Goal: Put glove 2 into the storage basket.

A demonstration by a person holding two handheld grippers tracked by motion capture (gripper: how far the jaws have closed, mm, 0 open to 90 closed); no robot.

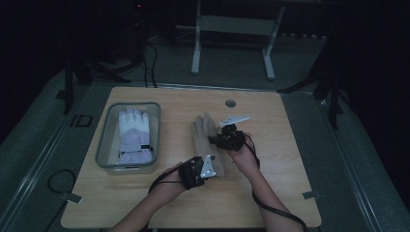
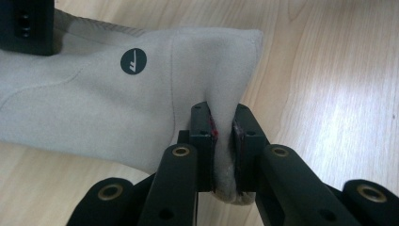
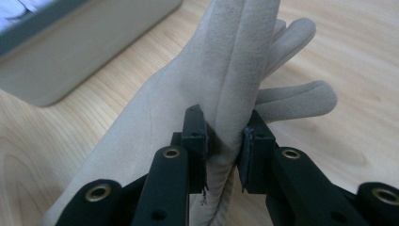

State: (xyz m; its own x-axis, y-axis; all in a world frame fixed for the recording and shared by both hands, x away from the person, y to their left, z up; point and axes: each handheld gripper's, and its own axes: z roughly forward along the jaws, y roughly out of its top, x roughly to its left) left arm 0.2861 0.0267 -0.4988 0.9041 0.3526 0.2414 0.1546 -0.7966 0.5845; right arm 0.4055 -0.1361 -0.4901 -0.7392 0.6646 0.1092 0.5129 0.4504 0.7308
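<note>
Both claws clamp beige glove (image 1: pixel 205 140) — cuff, fingers.

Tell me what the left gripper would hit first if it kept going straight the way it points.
Probably just the tan glove: the left gripper is already shut on its cuff corner, and the glove's body lies straight ahead. Beyond that, depth is hard to judge.

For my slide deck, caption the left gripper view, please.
Left gripper pinching the cuff edge of a beige glove on the wooden table.
</note>
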